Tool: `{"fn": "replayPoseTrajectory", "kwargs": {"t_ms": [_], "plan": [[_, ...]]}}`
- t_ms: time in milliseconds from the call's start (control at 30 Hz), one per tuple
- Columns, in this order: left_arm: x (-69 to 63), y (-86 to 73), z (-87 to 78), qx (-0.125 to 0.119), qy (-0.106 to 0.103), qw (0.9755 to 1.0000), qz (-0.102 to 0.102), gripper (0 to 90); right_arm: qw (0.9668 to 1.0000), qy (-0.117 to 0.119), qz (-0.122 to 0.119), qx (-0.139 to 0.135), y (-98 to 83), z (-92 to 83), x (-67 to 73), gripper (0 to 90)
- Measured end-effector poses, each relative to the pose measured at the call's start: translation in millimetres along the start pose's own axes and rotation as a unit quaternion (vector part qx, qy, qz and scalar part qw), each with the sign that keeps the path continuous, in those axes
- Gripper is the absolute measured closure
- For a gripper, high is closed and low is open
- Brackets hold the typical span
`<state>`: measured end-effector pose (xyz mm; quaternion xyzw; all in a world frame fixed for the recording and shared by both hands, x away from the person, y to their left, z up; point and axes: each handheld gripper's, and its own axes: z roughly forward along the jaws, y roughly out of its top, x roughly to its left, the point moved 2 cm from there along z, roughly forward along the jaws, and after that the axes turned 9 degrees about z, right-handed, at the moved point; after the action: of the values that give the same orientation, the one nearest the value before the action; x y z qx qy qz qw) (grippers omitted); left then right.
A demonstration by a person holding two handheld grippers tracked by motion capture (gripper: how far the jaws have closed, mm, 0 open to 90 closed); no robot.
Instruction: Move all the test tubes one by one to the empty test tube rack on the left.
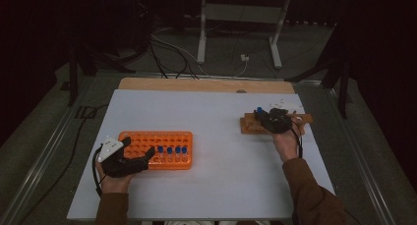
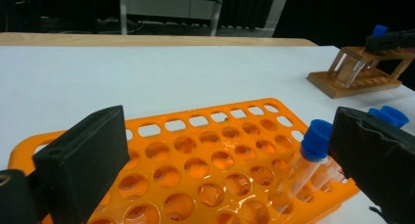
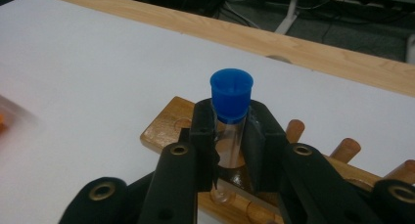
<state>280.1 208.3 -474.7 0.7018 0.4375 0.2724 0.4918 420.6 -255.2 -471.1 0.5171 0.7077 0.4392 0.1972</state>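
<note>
My right gripper [image 3: 230,136] is shut on a clear test tube with a blue cap [image 3: 231,94], which stands upright over the wooden rack [image 3: 164,131]; its pads press the glass just below the cap. In the high view this gripper [image 1: 268,116] is at the right, over the wooden rack [image 1: 248,124]. My left gripper [image 2: 225,155] stands open over the orange tube rack [image 2: 195,136], with a blue-capped tube [image 2: 313,141] standing in the rack just inside its right jaw, untouched. In the high view the left gripper [image 1: 138,147] is at the rack's near left corner [image 1: 147,136].
Several blue-capped tubes [image 1: 172,151] stand in the orange rack's near right row. Wooden pegs [image 3: 345,148] stick up from the wooden rack. The white tabletop [image 1: 211,122] lies between the two racks. A wooden strip [image 1: 196,84] runs along the far edge.
</note>
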Motion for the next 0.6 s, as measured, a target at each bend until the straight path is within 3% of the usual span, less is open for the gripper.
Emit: {"fn": "replayPoseTrajectory", "kwargs": {"t_ms": [300,600], "plan": [[1.1,-0.9,0.8,0.001,0.002,1.0000,-0.004,0.8,1.0000,-0.004,-0.002,-0.004,1.2,-1.5,-1.1,77.3],[-0.8,4.4,-0.6,-0.010,0.012,0.9999,-0.004,0.8,0.9993,0.005,0.001,-0.036,19.6,-27.0,-1.6,77.3]]}}
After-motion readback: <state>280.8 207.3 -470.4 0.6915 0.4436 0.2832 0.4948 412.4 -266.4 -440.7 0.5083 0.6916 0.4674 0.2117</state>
